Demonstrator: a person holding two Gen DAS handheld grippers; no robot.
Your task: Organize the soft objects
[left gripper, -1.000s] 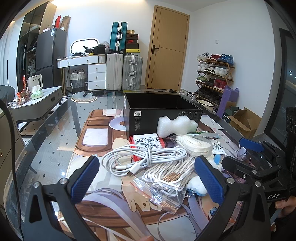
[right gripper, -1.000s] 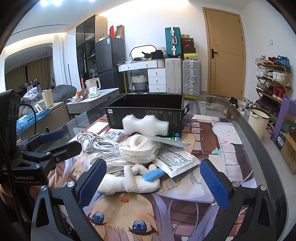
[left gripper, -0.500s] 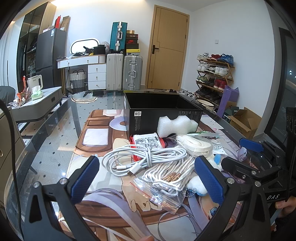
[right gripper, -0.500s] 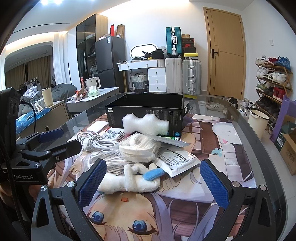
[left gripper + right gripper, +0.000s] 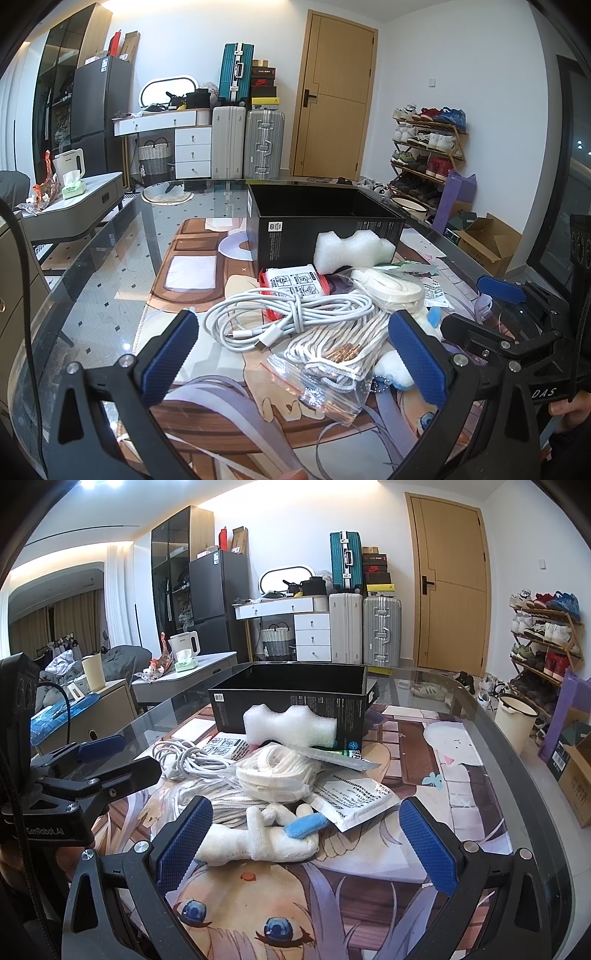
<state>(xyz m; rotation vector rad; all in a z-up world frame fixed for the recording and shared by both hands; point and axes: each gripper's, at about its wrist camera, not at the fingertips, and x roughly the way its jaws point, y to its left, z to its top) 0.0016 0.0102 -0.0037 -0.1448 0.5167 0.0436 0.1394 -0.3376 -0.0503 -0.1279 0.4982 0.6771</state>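
A pile of soft items lies on the printed mat in front of an open black box (image 5: 325, 218) (image 5: 291, 698). It holds a white foam block (image 5: 351, 248) (image 5: 290, 725), a coiled white cable (image 5: 284, 319) (image 5: 184, 758), a bag of white cords (image 5: 332, 347), a bagged white rope coil (image 5: 388, 291) (image 5: 273, 773), a red-edged packet (image 5: 295, 282) and a white plush toy with a blue part (image 5: 258, 836). My left gripper (image 5: 291, 354) is open and empty, just short of the cable. My right gripper (image 5: 303, 843) is open and empty, its jaws either side of the plush.
The glass table (image 5: 107, 266) carries the anime mat (image 5: 424, 775). A white printed pouch (image 5: 354, 799) lies right of the plush. Suitcases (image 5: 247, 147), a door, a shoe rack (image 5: 424, 147) and a side table (image 5: 77, 199) stand behind.
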